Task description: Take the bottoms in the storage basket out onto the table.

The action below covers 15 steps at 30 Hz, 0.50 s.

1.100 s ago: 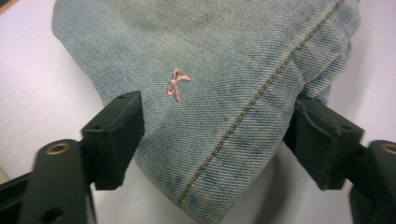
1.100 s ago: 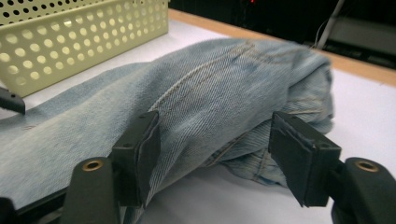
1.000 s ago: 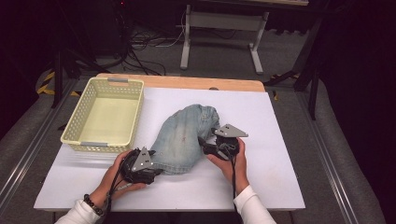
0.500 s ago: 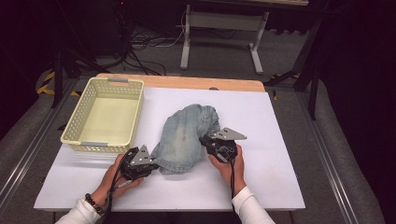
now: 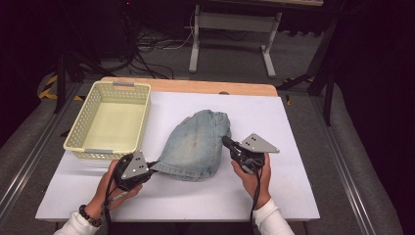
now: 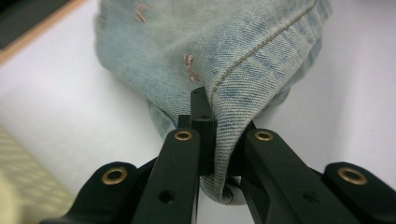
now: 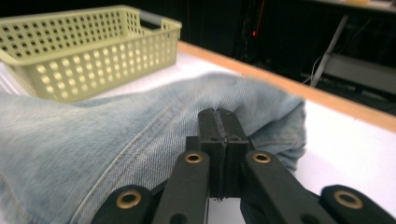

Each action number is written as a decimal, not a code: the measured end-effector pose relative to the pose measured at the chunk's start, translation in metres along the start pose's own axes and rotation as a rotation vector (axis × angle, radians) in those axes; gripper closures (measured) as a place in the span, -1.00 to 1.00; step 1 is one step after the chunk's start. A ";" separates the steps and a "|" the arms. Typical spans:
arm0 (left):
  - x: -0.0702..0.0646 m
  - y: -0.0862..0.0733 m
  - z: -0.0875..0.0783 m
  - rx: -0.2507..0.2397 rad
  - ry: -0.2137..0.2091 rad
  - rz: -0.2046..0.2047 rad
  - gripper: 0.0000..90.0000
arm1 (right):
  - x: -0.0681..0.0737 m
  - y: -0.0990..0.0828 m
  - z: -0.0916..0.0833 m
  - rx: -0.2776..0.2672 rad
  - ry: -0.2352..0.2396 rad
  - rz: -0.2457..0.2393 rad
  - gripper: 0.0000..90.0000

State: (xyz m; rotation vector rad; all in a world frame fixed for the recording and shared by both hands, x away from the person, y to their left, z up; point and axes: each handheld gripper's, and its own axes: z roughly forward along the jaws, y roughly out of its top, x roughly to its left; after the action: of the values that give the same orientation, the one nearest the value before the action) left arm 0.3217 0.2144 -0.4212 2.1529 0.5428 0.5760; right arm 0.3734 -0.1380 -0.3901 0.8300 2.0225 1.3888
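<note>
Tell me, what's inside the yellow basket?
The yellow basket looks empty: its bare floor shows from the high view. The jeans lie beside it on the white table, not inside. Nothing covers its inside.

A folded pair of light blue jeans lies mid-table on the white table top. At its 7 o'clock corner the left gripper, held in the left hand, has just closed its jaws on the denim edge. At its 3 o'clock side the right gripper, held in the right hand, has likewise just closed at the cloth. A yellow basket sits at the jeans' 9 o'clock, apart from them
</note>
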 end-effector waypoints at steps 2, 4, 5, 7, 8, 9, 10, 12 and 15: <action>0.000 0.001 -0.009 -0.026 0.012 -0.006 0.93 | 0.001 0.004 -0.007 -0.025 -0.018 -0.010 1.00; 0.000 0.000 -0.014 -0.030 0.017 -0.004 0.93 | 0.000 0.008 -0.012 -0.034 -0.018 -0.017 1.00; 0.000 0.000 -0.014 -0.030 0.017 -0.004 0.93 | -0.001 0.007 -0.012 -0.034 -0.021 -0.015 1.00; -0.001 -0.004 -0.016 -0.023 0.020 -0.007 0.93 | -0.002 0.005 -0.011 -0.026 -0.024 -0.009 1.00; 0.000 -0.008 -0.017 -0.014 0.027 -0.005 0.93 | -0.003 0.001 -0.009 -0.008 -0.020 -0.006 0.96; 0.000 -0.010 -0.018 -0.006 0.029 -0.001 0.93 | -0.003 -0.008 -0.002 0.038 -0.032 -0.009 0.87; 0.000 -0.014 -0.020 -0.002 0.035 -0.001 0.93 | -0.003 -0.010 0.001 0.052 -0.031 -0.012 0.84; 0.002 -0.020 -0.023 -0.001 0.042 -0.013 0.93 | -0.003 -0.016 0.007 0.088 -0.012 0.002 0.67; 0.006 -0.030 -0.026 0.017 0.052 -0.034 0.93 | -0.006 -0.024 0.017 0.121 -0.026 0.016 0.44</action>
State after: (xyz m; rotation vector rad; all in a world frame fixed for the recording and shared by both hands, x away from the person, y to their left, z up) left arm 0.3069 0.2504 -0.4294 2.1451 0.6137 0.6119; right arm 0.3852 -0.1386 -0.4179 0.9133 2.1014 1.2679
